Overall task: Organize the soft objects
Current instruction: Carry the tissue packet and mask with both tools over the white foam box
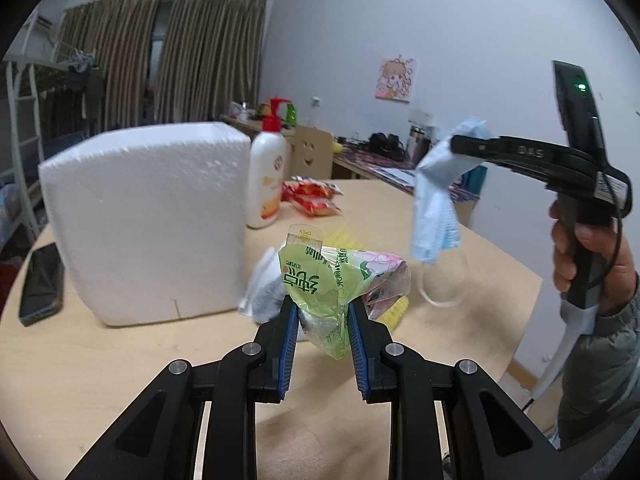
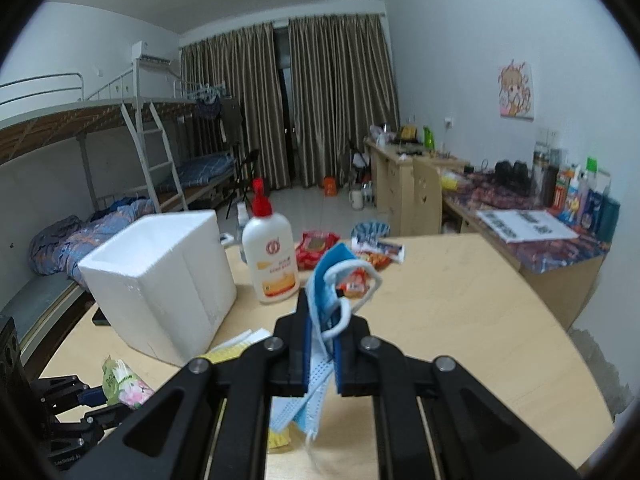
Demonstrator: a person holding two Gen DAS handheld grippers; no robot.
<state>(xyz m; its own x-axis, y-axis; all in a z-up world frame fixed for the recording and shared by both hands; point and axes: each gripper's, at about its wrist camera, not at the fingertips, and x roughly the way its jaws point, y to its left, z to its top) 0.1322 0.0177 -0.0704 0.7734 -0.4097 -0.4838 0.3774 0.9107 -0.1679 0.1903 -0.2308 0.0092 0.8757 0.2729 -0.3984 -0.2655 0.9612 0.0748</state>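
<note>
My left gripper (image 1: 322, 314) is shut on a crumpled green tissue packet (image 1: 320, 276), which it holds just above the wooden table (image 1: 120, 364). The same packet (image 2: 122, 384) and left gripper (image 2: 100, 402) show at the lower left of the right wrist view. My right gripper (image 2: 322, 322) is shut on a light blue face mask (image 2: 326, 284), whose ear loops dangle. In the left wrist view a hand holds the right gripper (image 1: 460, 145) high at the right, and the mask (image 1: 434, 208) hangs from it over the table. A white foam box (image 2: 160, 276) stands open-topped at the left.
A white lotion bottle (image 2: 272, 256) with a red pump stands beside the foam box (image 1: 148, 216). Red snack packs (image 2: 316, 246) lie behind it. A dark phone (image 1: 42, 284) lies left of the box. A yellow pad (image 1: 340, 238) and a white bag (image 1: 262, 288) lie behind the packet.
</note>
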